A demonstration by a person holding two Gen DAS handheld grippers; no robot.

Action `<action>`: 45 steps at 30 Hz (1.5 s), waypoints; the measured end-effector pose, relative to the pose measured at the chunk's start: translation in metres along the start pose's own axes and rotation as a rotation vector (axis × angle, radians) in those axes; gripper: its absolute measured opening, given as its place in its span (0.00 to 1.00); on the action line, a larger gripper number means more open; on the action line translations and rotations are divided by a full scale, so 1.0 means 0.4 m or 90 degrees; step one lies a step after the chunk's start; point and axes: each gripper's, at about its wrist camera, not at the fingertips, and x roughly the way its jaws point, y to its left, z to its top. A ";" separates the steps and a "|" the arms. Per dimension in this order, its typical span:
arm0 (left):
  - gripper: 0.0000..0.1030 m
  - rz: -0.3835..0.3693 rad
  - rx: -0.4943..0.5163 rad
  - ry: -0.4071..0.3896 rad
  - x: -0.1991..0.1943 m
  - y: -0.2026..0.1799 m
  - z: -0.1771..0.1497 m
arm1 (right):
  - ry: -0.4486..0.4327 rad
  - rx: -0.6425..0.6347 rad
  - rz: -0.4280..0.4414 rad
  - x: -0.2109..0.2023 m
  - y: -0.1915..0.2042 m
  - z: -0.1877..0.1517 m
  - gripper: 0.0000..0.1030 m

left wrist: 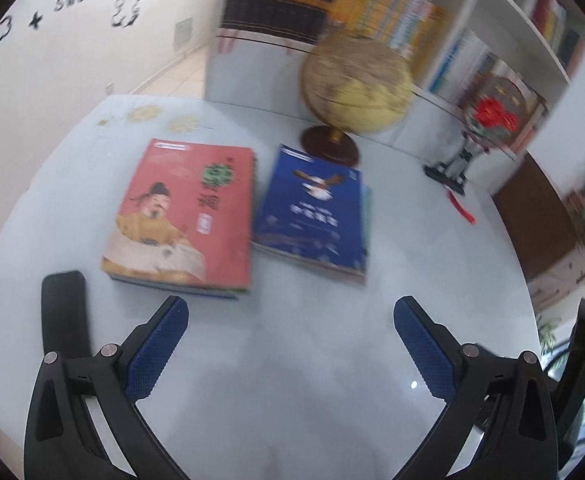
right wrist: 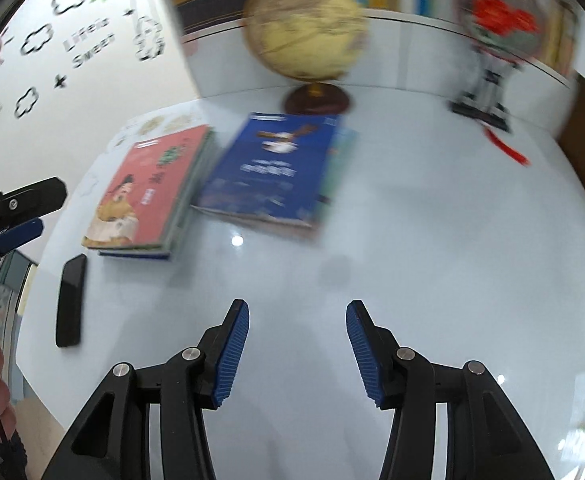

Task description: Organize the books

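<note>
Left gripper (left wrist: 290, 344) and right gripper (right wrist: 297, 344) hovering near table (left wrist: 332, 360) edge, both spread wide, holding nothing. Red book stack (left wrist: 182, 212) lying left, blue book stack (left wrist: 312, 212) skewed beside it, probably awaiting squaring; globe (left wrist: 356, 84) standing far behind.

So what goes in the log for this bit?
step: approach | left tool: open, empty | right tool: open, empty | red book, blue book: flat, untouched | phone: left of red
</note>
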 end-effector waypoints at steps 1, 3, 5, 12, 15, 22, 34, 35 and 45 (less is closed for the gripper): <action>0.99 -0.003 0.008 0.005 -0.002 -0.020 -0.014 | -0.001 0.011 -0.009 -0.014 -0.023 -0.014 0.48; 0.99 -0.011 0.029 0.013 -0.015 -0.068 -0.048 | -0.005 0.045 -0.027 -0.048 -0.082 -0.052 0.48; 0.99 -0.012 0.044 0.016 -0.024 -0.105 -0.075 | -0.006 0.077 -0.041 -0.083 -0.139 -0.089 0.48; 0.99 -0.007 0.106 0.028 -0.034 -0.209 -0.147 | -0.010 0.148 -0.077 -0.154 -0.245 -0.159 0.48; 0.99 -0.007 0.124 0.036 -0.022 -0.220 -0.150 | -0.014 0.160 -0.070 -0.157 -0.251 -0.161 0.48; 0.99 0.020 0.117 0.007 0.012 -0.216 -0.059 | -0.017 0.129 -0.079 -0.122 -0.212 -0.104 0.48; 0.99 0.090 0.130 -0.080 -0.035 -0.253 0.146 | -0.111 0.085 -0.110 -0.170 -0.172 0.113 0.52; 0.99 0.087 0.130 -0.080 -0.034 -0.252 0.152 | -0.117 0.084 -0.114 -0.176 -0.170 0.123 0.52; 0.99 0.065 0.124 -0.084 -0.010 -0.258 0.235 | -0.148 0.100 -0.130 -0.190 -0.168 0.213 0.52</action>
